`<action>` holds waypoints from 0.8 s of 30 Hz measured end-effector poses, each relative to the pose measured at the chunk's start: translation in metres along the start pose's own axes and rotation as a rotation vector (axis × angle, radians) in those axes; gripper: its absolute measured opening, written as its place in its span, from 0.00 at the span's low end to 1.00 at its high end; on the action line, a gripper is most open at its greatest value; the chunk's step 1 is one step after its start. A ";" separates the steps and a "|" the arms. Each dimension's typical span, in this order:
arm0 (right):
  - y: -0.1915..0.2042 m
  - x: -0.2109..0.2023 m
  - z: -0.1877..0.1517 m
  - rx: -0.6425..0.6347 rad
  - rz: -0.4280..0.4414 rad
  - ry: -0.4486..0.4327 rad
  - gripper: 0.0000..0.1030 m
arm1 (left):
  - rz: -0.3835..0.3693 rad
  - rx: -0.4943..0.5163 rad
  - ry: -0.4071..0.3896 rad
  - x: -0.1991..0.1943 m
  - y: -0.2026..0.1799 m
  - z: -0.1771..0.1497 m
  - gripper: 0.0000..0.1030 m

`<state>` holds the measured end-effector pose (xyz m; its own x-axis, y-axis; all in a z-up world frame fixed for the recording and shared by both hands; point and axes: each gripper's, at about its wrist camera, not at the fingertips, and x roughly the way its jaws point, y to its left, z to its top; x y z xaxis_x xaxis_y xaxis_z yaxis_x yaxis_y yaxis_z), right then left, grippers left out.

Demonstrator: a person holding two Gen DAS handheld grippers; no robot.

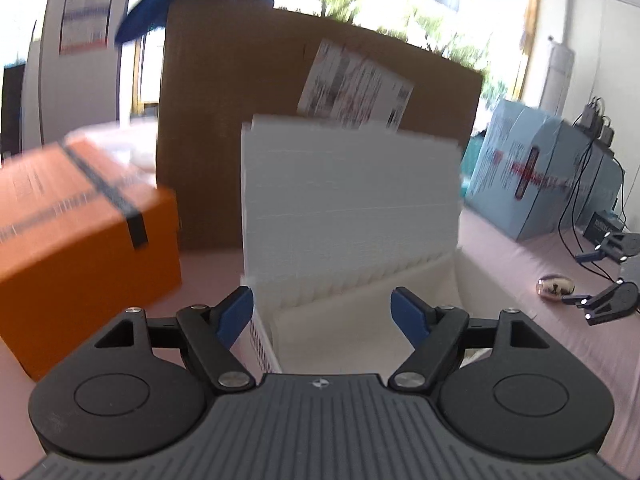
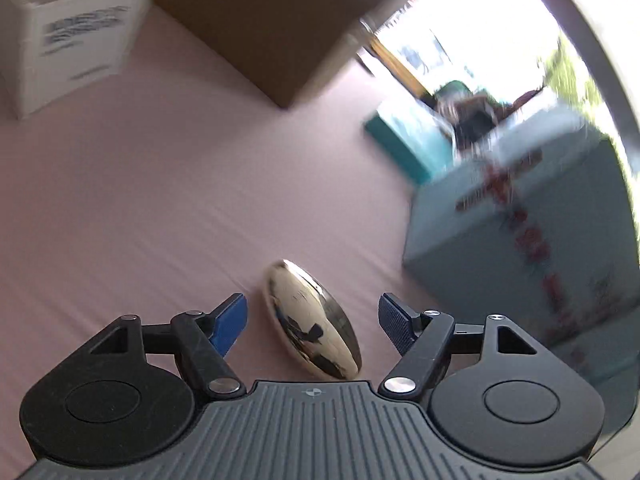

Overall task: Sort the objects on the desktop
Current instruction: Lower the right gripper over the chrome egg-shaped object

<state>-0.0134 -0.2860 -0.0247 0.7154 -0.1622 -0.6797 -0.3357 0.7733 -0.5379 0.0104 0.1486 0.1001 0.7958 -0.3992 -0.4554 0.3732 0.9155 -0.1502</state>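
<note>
The right gripper (image 2: 312, 320) stands low over the desk (image 2: 132, 200) with its jaws wide, one on each side of a polished metal ovoid (image 2: 310, 320), touching neither side of it. The ovoid lies on the pink cloth just beside the light-blue box (image 2: 520, 264), with the brown carton (image 2: 276, 20) and the white open box (image 2: 76, 36) well beyond it.

The left gripper (image 1: 322, 314) also has its jaws wide and holds nothing. It hangs over the white open box (image 1: 360, 208), whose lid stands raised in front of the brown carton (image 1: 224, 120). An orange box (image 1: 80, 224) sits left of the white one.

Risks, as judged:
- The ovoid is smooth, curved and set askew to the jaws. Closing off-centre would likely squirt it out toward the light-blue box.
- Both views are smeared, which suggests fast motion. A hurried closure could nudge the ovoid first.
- The cloth is wrinkled. Low pads may snag it.
- The raised lid could be knocked by the left gripper, blocking the box interior.
</note>
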 end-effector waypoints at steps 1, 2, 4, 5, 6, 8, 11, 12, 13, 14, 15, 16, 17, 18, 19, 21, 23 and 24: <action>-0.008 0.006 0.000 0.049 0.028 0.012 0.67 | -0.007 0.014 -0.026 -0.007 -0.004 0.001 0.71; -0.015 0.012 -0.001 0.098 0.064 0.021 0.67 | -0.023 0.019 -0.039 -0.012 -0.008 0.002 0.71; -0.028 0.023 -0.005 0.195 0.157 0.029 0.66 | -0.065 0.016 -0.048 -0.021 -0.016 0.003 0.71; -0.032 0.027 -0.008 0.233 0.175 0.028 0.66 | -0.086 0.015 -0.050 -0.026 -0.019 0.002 0.71; -0.033 0.030 -0.011 0.247 0.163 0.019 0.64 | -0.104 0.015 -0.047 -0.029 -0.023 0.001 0.71; -0.032 0.032 -0.013 0.246 0.142 -0.002 0.58 | -0.141 0.020 -0.033 -0.033 -0.032 -0.001 0.71; -0.031 0.024 -0.016 0.285 0.159 -0.030 0.56 | -0.196 0.020 0.006 -0.035 -0.045 -0.008 0.71; -0.031 0.023 -0.017 0.288 0.170 -0.040 0.56 | -0.214 0.019 0.018 -0.034 -0.049 -0.010 0.71; -0.031 0.023 -0.017 0.290 0.182 -0.052 0.55 | -0.230 0.021 0.028 -0.034 -0.053 -0.012 0.71; -0.030 0.022 -0.018 0.300 0.199 -0.065 0.55 | -0.235 0.031 0.031 -0.034 -0.058 -0.015 0.71; -0.030 0.021 -0.018 0.321 0.230 -0.081 0.55 | -0.227 0.045 0.028 -0.034 -0.063 -0.018 0.71; -0.030 0.019 -0.017 0.347 0.272 -0.098 0.55 | -0.219 0.060 0.026 -0.033 -0.068 -0.022 0.71; -0.027 0.016 -0.016 0.362 0.315 -0.115 0.55 | -0.210 0.074 0.026 -0.032 -0.073 -0.025 0.71; -0.020 0.011 -0.015 0.356 0.351 -0.131 0.54 | -0.200 0.090 0.033 -0.031 -0.079 -0.028 0.71; -0.011 0.006 -0.013 0.340 0.380 -0.148 0.54 | -0.189 0.105 0.041 -0.029 -0.084 -0.031 0.71; 0.011 -0.007 -0.008 0.304 0.430 -0.179 0.54 | -0.165 0.125 0.066 -0.024 -0.093 -0.038 0.71; 0.031 -0.018 -0.002 0.290 0.528 -0.213 0.54 | -0.145 0.135 0.094 -0.017 -0.099 -0.045 0.71; 0.042 -0.023 0.002 0.282 0.581 -0.230 0.54 | -0.138 0.142 0.108 -0.014 -0.102 -0.049 0.71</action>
<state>-0.0432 -0.2489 -0.0305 0.5899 0.4371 -0.6789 -0.5540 0.8308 0.0535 -0.0616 0.0635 0.0791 0.6793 -0.5056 -0.5319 0.5448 0.8331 -0.0960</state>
